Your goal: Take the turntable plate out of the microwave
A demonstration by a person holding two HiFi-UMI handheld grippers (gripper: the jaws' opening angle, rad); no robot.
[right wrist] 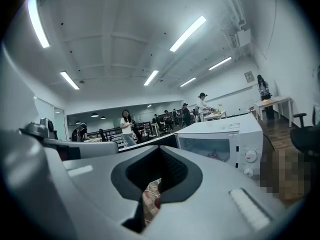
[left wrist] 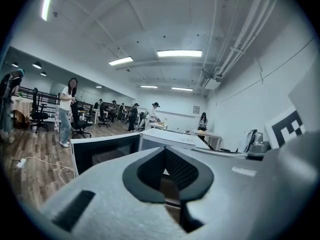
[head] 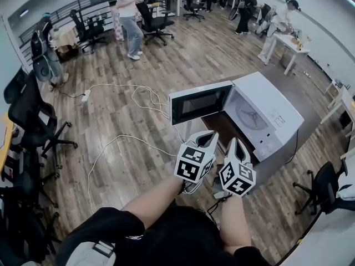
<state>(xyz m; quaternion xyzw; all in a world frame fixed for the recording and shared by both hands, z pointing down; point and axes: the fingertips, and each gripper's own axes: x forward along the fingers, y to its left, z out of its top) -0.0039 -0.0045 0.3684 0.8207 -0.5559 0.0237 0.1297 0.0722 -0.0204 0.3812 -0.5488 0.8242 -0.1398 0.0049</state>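
Observation:
A white microwave (head: pixel 272 112) stands on a low brown surface with its dark-windowed door (head: pixel 199 101) swung open to the left. Inside the cavity lies the round turntable plate (head: pixel 250 115), and a three-armed ring shows through it. My left gripper (head: pixel 209 136) and right gripper (head: pixel 237 144) are side by side just in front of the open cavity, both pointing at it, both shut and holding nothing. The left gripper view shows the left gripper (left wrist: pixel 165 149) facing the door (left wrist: pixel 102 153). The right gripper view shows the right gripper (right wrist: pixel 159 149) facing the microwave (right wrist: pixel 220 136) front.
White cables (head: pixel 133 96) loop over the wooden floor left of the microwave, and a power strip (head: pixel 86 96) lies among them. Black office chairs (head: pixel 33 121) stand at the left, another (head: pixel 327 187) at the right. Several people stand at the far tables (head: pixel 291 43).

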